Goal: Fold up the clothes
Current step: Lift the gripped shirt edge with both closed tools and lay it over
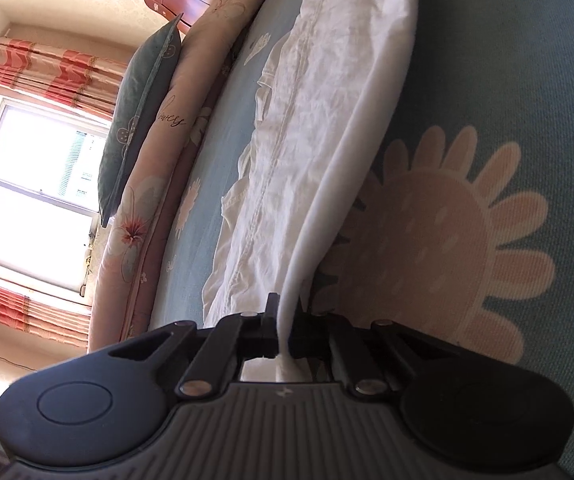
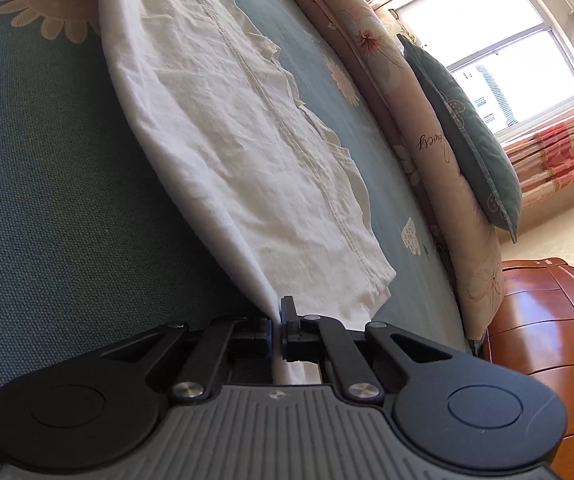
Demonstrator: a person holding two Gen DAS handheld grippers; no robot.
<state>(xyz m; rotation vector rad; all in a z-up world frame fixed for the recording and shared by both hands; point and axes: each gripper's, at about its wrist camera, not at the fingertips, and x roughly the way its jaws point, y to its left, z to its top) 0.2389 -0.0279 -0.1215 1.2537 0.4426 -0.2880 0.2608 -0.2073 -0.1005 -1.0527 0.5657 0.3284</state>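
1. Both grippers were clamped on the white garment (image 1: 311, 152): the left gripper (image 1: 281, 332) was closed on one end of its near edge, the right gripper (image 2: 277, 326) on the other end, with cloth pinched between the pads of each.
2. That edge was raised off the teal bedsheet (image 1: 527, 80); the rest was spread flat on the bed, ahead of the fingers.
3. Fingertips were largely hidden by the fabric, and the kind of garment could not be made out.
4. Its long axis was stretched from one gripper to the other, parallel to the floral quilt roll (image 2: 427, 128) and teal pillow (image 2: 467, 120) beyond.
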